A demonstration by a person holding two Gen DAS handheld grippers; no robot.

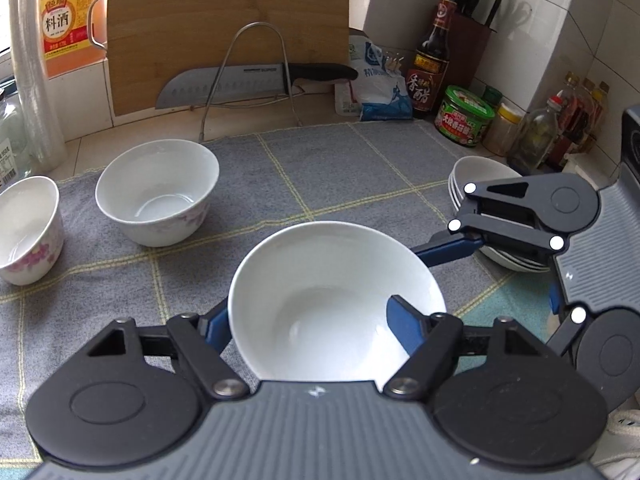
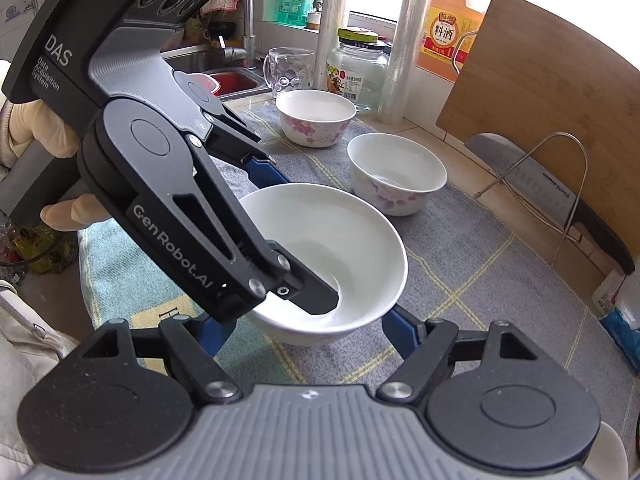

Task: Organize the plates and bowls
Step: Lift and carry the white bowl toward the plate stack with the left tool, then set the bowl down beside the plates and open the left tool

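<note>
Your left hand-held gripper (image 1: 308, 326) is clamped on the plain bowl's (image 1: 336, 300) near wall, one finger inside, one outside, carrying it above the grey cloth (image 1: 320, 168) in the desk's middle. Two flowered bowls (image 1: 158, 192) wait toward the left edge; the bowl stack (image 1: 466, 178) sits near the right edge. Your right hand-held gripper (image 2: 304, 326) brackets the same bowl's outside, though I cannot tell if its pads press. Keep the rim level, travel slowly, lower squarely over the stack before letting go.
</note>
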